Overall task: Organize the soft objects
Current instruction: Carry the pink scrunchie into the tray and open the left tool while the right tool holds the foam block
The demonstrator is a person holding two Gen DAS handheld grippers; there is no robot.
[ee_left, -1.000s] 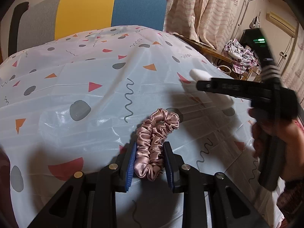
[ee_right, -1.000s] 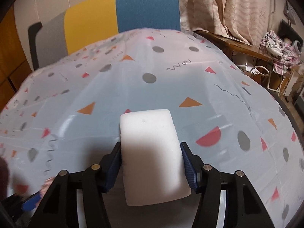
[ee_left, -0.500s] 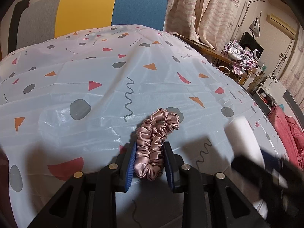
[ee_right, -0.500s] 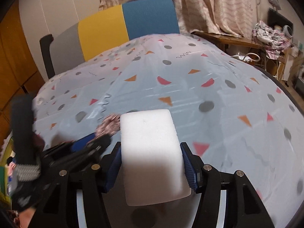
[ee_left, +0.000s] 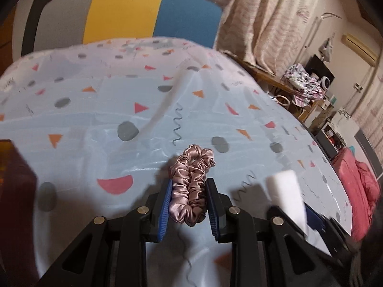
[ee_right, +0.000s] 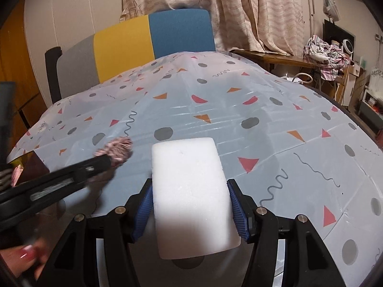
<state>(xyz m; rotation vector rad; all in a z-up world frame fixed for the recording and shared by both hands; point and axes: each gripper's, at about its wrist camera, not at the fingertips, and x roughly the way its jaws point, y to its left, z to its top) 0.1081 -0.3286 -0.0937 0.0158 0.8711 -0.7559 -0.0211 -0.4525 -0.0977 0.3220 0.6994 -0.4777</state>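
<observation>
My left gripper point(ee_left: 189, 201) is shut on a pink satin scrunchie point(ee_left: 190, 181) and holds it just above the patterned tablecloth point(ee_left: 95, 124). My right gripper point(ee_right: 190, 205) is shut on a white sponge block point(ee_right: 189, 191), also above the cloth. In the left wrist view the sponge point(ee_left: 286, 196) shows low at the right, close beside my left gripper. In the right wrist view the left gripper point(ee_right: 105, 162) and the scrunchie point(ee_right: 118, 148) show at the left, blurred.
A chair point(ee_right: 153, 40) with grey, yellow and blue back stands behind the table. Curtains point(ee_right: 239, 12) hang at the back. A wooden side table with crumpled clothes point(ee_right: 325, 52) is at the right. A red blanket point(ee_left: 356, 186) lies beyond the table's right edge.
My right gripper with the sponge has swung down from the far right to sit close beside my left gripper. My left gripper has lifted a little with the scrunchie.
</observation>
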